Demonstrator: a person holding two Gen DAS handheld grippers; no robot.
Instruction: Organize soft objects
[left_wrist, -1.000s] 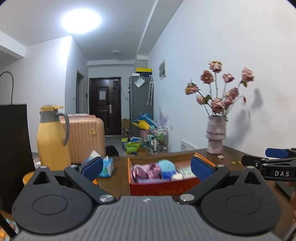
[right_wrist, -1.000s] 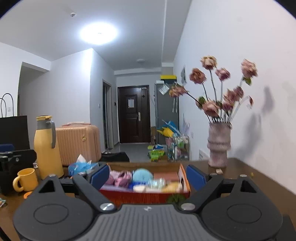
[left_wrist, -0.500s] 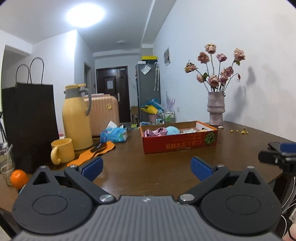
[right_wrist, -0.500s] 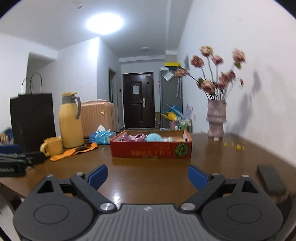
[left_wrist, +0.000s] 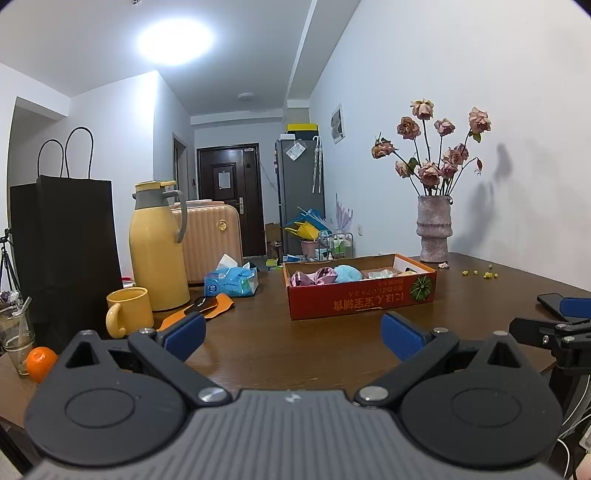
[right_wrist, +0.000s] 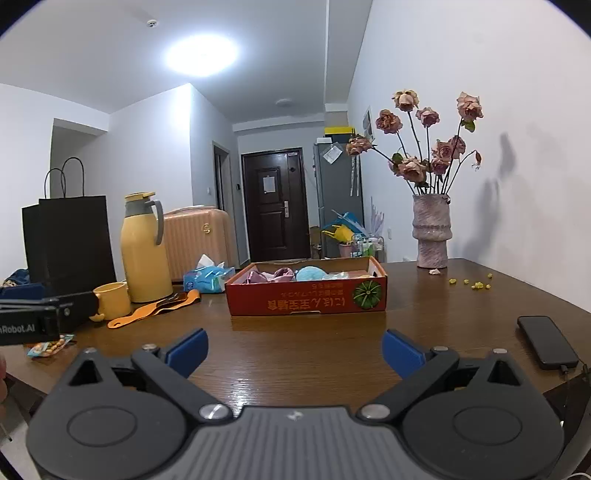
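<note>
1. My left gripper (left_wrist: 293, 338): jaws spread wide, nothing between the blue pads, held level over the near edge of the brown table (left_wrist: 314, 354).
2. My right gripper (right_wrist: 293, 350): jaws opening, nearly at full spread, nothing between the pads; it sits beside the left one, over the same near edge.
3. Red cardboard box (right_wrist: 306, 299): a shallow tray near the middle of the table, well apart from both grippers, with a pumpkin picture and white print on its near wall.
4. Soft objects, all in the box: pink satin cloth (left_wrist: 314, 276) at its left end, a light blue fluffy ball (left_wrist: 348, 273) just right of it, pale crumpled items (left_wrist: 382, 274) further right; I cannot tell what those are.
5. Blue tissue pack (left_wrist: 231, 281): left of the box, on the table, one tissue sticking up.
6. Yellow thermos jug (left_wrist: 157, 247): upright, left of the tissue pack, with a yellow mug (left_wrist: 129, 312) in front of it.
7. Orange strap (right_wrist: 155, 309): lying flat between mug and box.
8. Black paper bag (left_wrist: 64, 254): upright at the table's left end, an orange (left_wrist: 40, 363) near its foot.
9. Vase of dried roses (right_wrist: 431, 230): far right corner, by the wall.
10. Black phone (right_wrist: 546, 341): flat at the right edge, a cable plugged in.
</note>
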